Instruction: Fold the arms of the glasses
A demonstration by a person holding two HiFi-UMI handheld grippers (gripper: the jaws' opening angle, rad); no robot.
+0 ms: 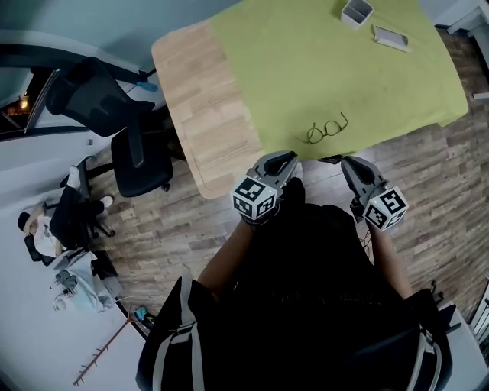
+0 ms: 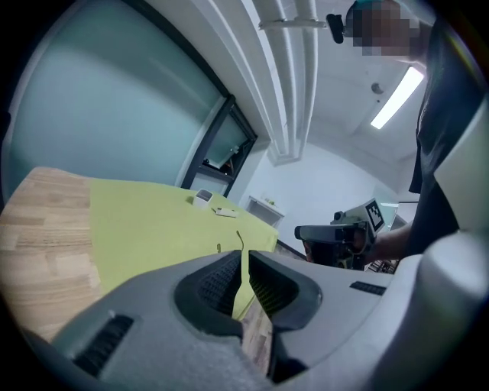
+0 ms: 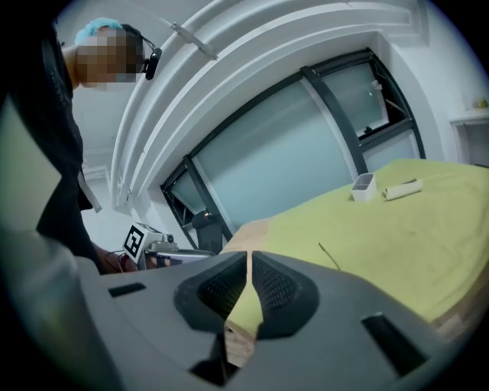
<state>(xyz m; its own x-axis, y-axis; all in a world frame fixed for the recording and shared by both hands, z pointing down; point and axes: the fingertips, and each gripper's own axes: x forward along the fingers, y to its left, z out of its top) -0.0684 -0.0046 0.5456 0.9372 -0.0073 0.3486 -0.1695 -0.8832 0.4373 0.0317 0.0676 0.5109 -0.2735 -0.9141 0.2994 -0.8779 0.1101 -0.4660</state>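
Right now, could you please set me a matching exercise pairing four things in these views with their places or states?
Things:
1 glasses
2 white box
3 office chair
4 left gripper

Places or states:
A on the floor beside the table
B fingers together, nothing between them
C far end of the green cloth
D near edge of the green cloth

Pairs: 1-D, 2-C, 3-A, 4-B.
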